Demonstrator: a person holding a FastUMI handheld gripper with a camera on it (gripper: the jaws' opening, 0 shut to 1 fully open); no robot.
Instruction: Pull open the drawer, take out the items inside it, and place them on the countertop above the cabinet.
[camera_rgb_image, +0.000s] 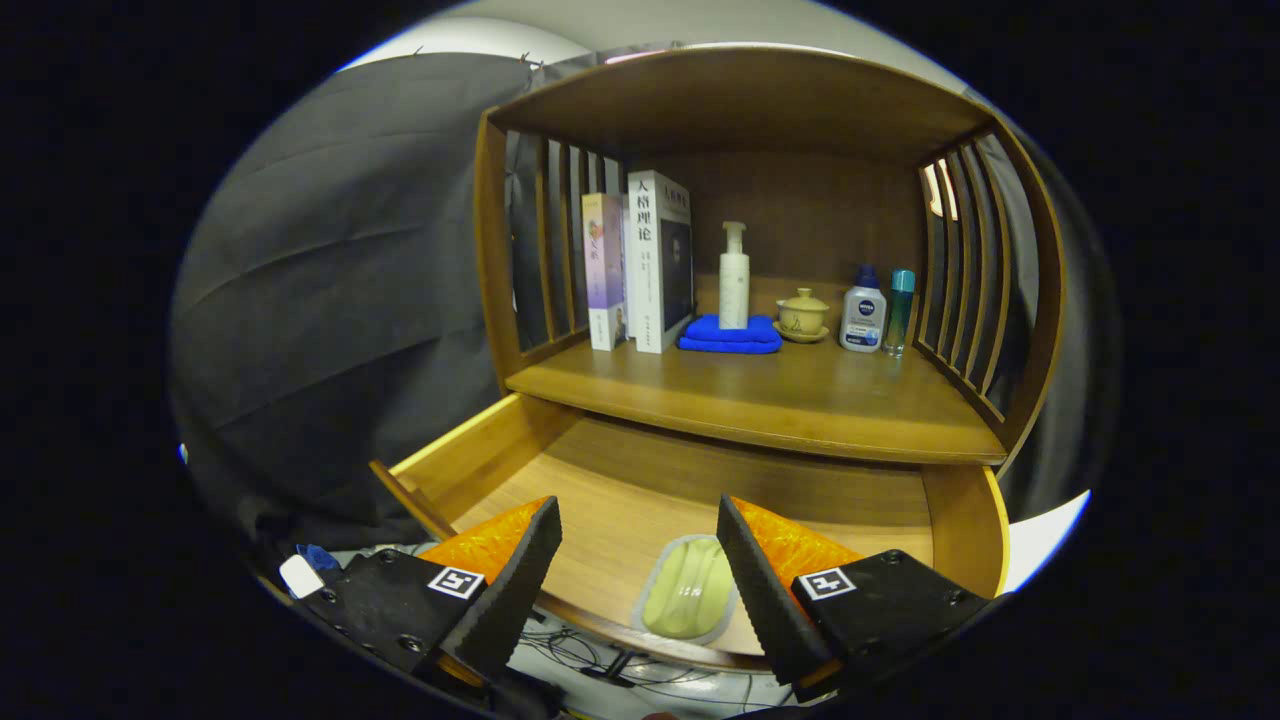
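Claw (637, 560) spread open above the pulled-out drawer (480, 455); a pale green pouch (688, 590) lies on the drawer floor between its fingers, nearer the right one. Beyond, the counter (760, 400) carries books (640, 265), blue cloth (731, 335), pump bottle (734, 275), lidded cup (802, 315) and two bottles (878, 310).

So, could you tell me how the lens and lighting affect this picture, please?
Gripper view: fisheye bends the cabinet top and drawer edges into curves; the shelf back is dim; glare streaks the pale green item lying between the open gripper fingers; focus looks sharp.
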